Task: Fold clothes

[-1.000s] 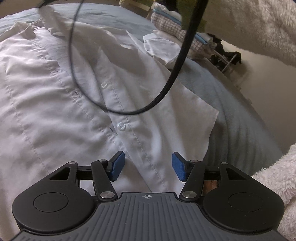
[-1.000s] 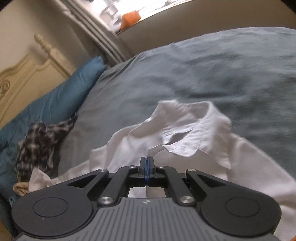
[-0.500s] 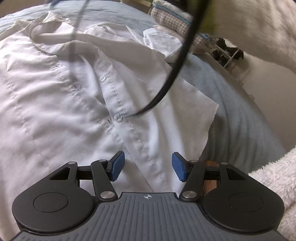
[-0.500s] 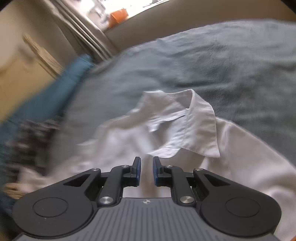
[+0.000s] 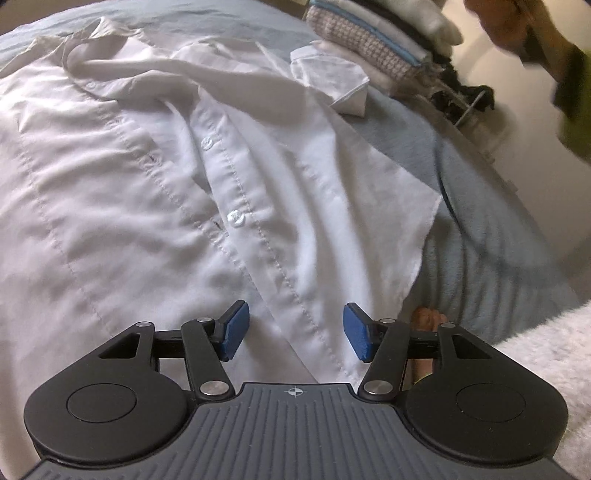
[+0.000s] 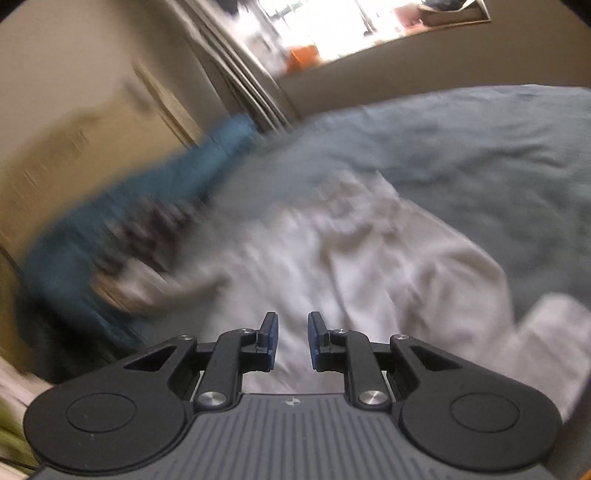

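A white button-up shirt (image 5: pixel 147 206) lies spread on the grey-blue bed cover (image 5: pixel 498 229), button placket running up the middle, collar at the far left. My left gripper (image 5: pixel 295 325) hovers open just above the shirt's lower front, with the placket showing between its blue pads; nothing is gripped. In the blurred right wrist view the shirt (image 6: pixel 369 266) lies ahead and below. My right gripper (image 6: pixel 291 332) is off the cloth, its jaws opening with a narrow gap and nothing between them.
A pile of folded clothes (image 5: pixel 369 33) sits at the bed's far right corner, past the shirt's cuff (image 5: pixel 332 74). A fluffy white sleeve (image 5: pixel 546 350) fills the lower right. A blue pillow (image 6: pixel 110 221), a dark plaid garment (image 6: pixel 147 229) and a cream headboard (image 6: pixel 74 147) lie left.
The right gripper let go of the collar, opened a little and swung back away from the shirt. The black cable left the left wrist view. The left gripper barely moved.
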`<state>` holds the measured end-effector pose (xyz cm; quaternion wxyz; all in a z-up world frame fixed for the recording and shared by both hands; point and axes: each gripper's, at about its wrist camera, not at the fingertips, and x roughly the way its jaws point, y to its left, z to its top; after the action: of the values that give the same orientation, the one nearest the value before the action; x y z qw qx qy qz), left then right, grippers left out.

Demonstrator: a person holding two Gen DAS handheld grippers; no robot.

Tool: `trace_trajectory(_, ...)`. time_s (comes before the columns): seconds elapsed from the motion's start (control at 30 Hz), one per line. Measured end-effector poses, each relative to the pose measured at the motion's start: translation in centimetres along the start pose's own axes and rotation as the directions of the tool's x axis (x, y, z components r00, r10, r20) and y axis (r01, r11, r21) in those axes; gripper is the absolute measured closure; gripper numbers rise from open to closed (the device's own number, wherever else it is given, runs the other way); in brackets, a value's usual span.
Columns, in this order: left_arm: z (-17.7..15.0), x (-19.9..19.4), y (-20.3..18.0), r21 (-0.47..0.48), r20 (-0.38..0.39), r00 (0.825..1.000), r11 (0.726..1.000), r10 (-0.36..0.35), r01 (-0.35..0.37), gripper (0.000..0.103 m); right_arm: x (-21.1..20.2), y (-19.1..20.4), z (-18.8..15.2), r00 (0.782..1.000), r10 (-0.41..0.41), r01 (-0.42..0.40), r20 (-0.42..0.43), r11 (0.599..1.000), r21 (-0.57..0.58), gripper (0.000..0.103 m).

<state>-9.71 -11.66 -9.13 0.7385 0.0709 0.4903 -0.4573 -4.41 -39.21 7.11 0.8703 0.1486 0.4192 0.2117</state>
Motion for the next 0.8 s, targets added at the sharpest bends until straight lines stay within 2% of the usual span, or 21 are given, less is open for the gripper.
trace_trajectory(0.07, 0.1, 0.2, -0.2, 0.010, -0.002, 1.000, 1.000, 0.021, -0.021, 0.052, 3.1, 2.5, -2.4, 0.993, -0.107, 0.101, -0.049, 0.990, -0.099, 0.084)
trace_trajectory(0.13, 0.2, 0.4, -0.4, 0.018, -0.008, 0.999, 0.999, 0.039, -0.039, 0.053, 6.3, 5.0, -4.2, 0.978, -0.191, 0.170, -0.079, 0.960, -0.222, 0.085)
trace_trajectory(0.2, 0.2, 0.6, -0.6, 0.022, -0.012, 0.998, 0.998, 0.057, -0.057, 0.055, 9.1, 7.2, -5.6, 0.963, -0.265, 0.226, -0.057, 0.900, -0.372, 0.085)
trace_trajectory(0.27, 0.3, 0.7, -0.6, 0.026, -0.012, 0.997, 0.997, 0.070, -0.069, 0.056, 11.4, 8.6, -6.4, 0.933, -0.360, 0.309, -0.011, 0.817, -0.487, 0.085)
trace_trajectory(0.33, 0.4, 0.8, -0.6, 0.029, -0.013, 0.997, 0.997, 0.077, -0.077, 0.056, 13.2, 8.7, -6.3, 0.906, -0.423, 0.373, 0.023, 0.772, -0.515, 0.085)
trace_trajectory(0.37, 0.4, 0.8, -0.6, 0.031, -0.013, 0.997, 0.997, 0.078, -0.077, 0.057, 13.8, 8.6, -6.2, 0.905, -0.424, 0.381, 0.036, 0.770, -0.512, 0.085)
trace_trajectory(0.5, 0.3, 0.9, -0.7, 0.050, -0.008, 0.997, 0.996, 0.080, -0.079, 0.057, 15.7, 8.5, -5.6, 0.926, -0.376, 0.340, 0.033, 0.794, -0.504, 0.086)
trace_trajectory(0.73, 0.2, 0.9, -0.7, 0.061, -0.005, 0.998, 0.996, 0.065, -0.064, 0.056, 20.7, 8.0, -4.7, 0.893, -0.445, 0.406, 0.068, 0.730, -0.549, 0.085)
trace_trajectory(0.8, 0.2, 0.9, -0.6, 0.055, -0.007, 0.998, 0.997, 0.057, -0.056, 0.056, 21.8, 7.4, -4.4, 0.888, -0.457, 0.410, 0.056, 0.728, -0.550, 0.085)
